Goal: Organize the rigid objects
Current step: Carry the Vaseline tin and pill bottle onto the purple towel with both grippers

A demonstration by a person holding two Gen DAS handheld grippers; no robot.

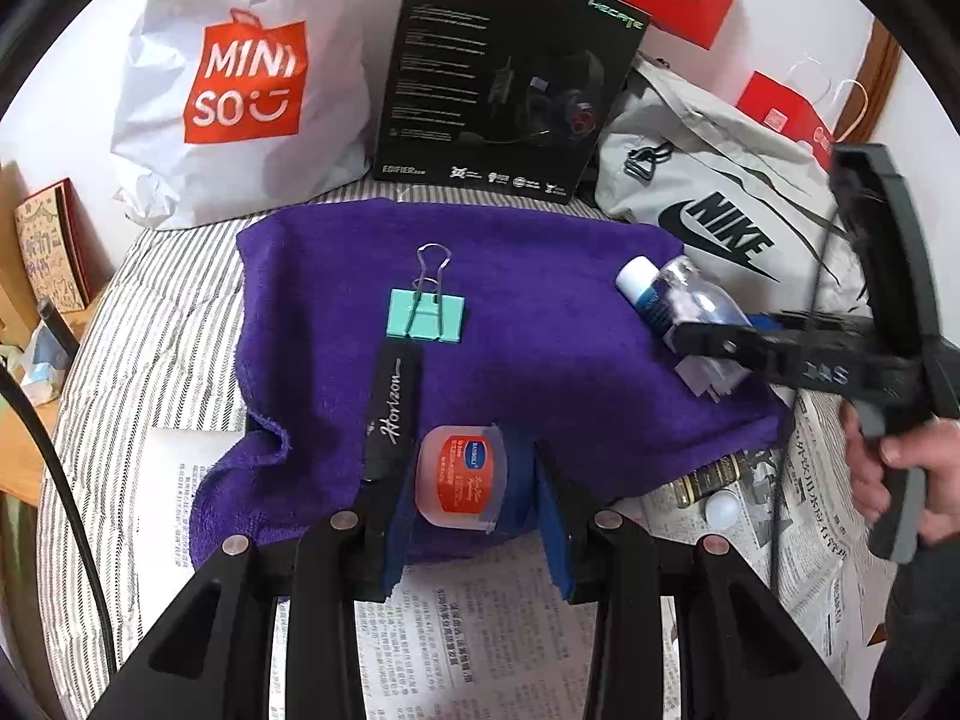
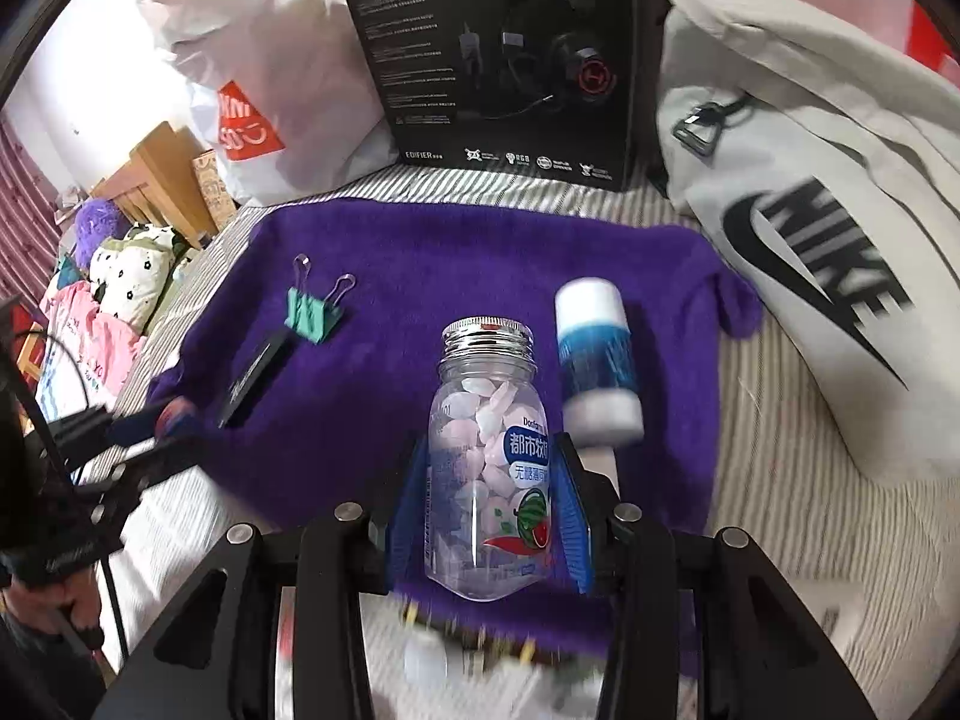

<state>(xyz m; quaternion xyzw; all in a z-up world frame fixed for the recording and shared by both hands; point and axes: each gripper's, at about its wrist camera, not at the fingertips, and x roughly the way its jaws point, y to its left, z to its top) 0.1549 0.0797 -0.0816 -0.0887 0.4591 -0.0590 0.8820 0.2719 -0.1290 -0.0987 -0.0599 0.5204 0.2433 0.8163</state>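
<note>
1. Left hand-held gripper (image 1: 462, 480) has its blue pads on either side of a little pink jar (image 1: 461, 479) with an orange label, down at the near edge of the purple towel (image 1: 540, 312). Pads look right up against it, so it's pinching the jar.
2. Right hand-held gripper (image 2: 489, 480) is clamped on a clear candy bottle (image 2: 489, 456) with a silver screw cap, pale candies inside, watermelon on the label. It sits over the near-right part of the towel.
3. Just right of that bottle there's a white and blue tube (image 2: 594, 360) lying on the towel, a bit blurry.
4. Left side of the towel: a teal binder clip (image 1: 427, 315), and a black Horizon case (image 1: 393, 408) lying just near of it.
5. The towel is spread on a striped bed (image 1: 150, 300). At the far side stand a Miniso bag (image 1: 240, 78), a black headset box (image 1: 498, 78) and a grey Nike bag (image 1: 720, 204).
</note>
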